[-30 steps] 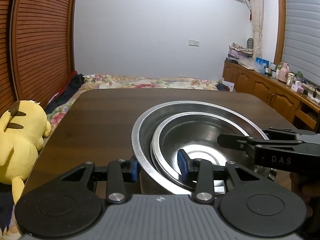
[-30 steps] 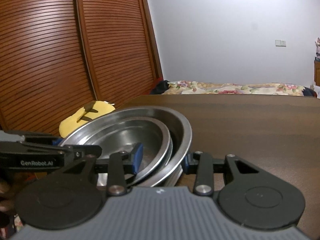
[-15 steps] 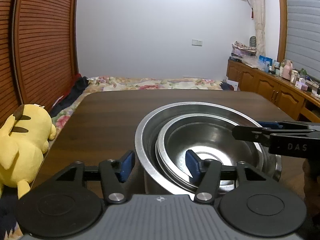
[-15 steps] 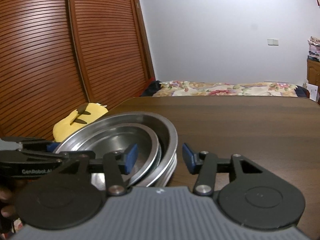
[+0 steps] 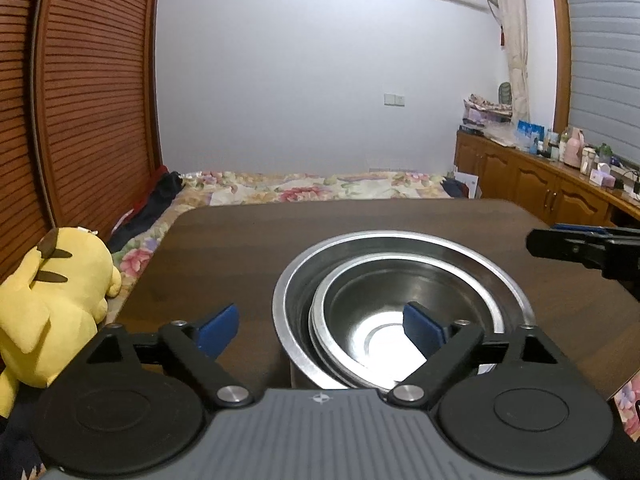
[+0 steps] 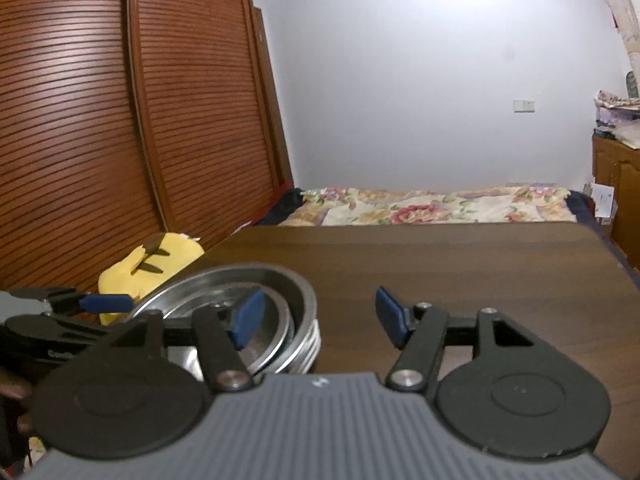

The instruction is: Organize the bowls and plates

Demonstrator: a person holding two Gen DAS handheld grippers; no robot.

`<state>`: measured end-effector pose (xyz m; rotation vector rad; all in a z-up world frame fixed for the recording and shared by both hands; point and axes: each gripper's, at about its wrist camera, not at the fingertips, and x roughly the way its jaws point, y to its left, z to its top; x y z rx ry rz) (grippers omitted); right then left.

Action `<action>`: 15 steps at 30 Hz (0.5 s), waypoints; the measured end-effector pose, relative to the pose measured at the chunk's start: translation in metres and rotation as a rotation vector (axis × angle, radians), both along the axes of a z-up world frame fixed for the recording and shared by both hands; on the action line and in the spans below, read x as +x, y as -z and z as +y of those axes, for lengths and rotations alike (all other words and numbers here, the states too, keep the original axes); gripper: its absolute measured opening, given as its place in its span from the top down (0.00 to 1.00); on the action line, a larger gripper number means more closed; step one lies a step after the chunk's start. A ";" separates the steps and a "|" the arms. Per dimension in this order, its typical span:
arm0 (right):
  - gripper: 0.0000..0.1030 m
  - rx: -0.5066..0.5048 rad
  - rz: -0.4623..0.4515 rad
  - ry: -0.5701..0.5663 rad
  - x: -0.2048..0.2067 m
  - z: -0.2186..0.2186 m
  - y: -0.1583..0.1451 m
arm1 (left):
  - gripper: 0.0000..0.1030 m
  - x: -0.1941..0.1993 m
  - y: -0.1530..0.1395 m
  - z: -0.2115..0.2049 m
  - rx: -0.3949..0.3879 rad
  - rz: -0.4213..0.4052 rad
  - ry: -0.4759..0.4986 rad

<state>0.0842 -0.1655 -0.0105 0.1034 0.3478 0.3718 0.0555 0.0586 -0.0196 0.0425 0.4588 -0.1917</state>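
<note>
Both rims have been let go since a second ago: left gripper (image 5: 320,330) fingers are opening astride the nested bowls (image 5: 400,300); right gripper (image 6: 318,318) fingers are opening, drawn back from the stack on the counter (image 6: 480,272).

two nested steel bowls (image 5: 400,280), one table (image 5: 248,240), one yellow plush toy (image 5: 52,304)

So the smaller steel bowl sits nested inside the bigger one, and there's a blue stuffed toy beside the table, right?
Almost. The smaller steel bowl is nested in the bigger one, but the stuffed toy beside the table is yellow, not blue, as the left wrist view shows.
</note>
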 end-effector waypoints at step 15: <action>0.00 -0.025 -0.091 0.058 -0.029 -0.027 -0.016 | 0.00 -0.015 -0.026 -0.029 0.013 -0.067 0.062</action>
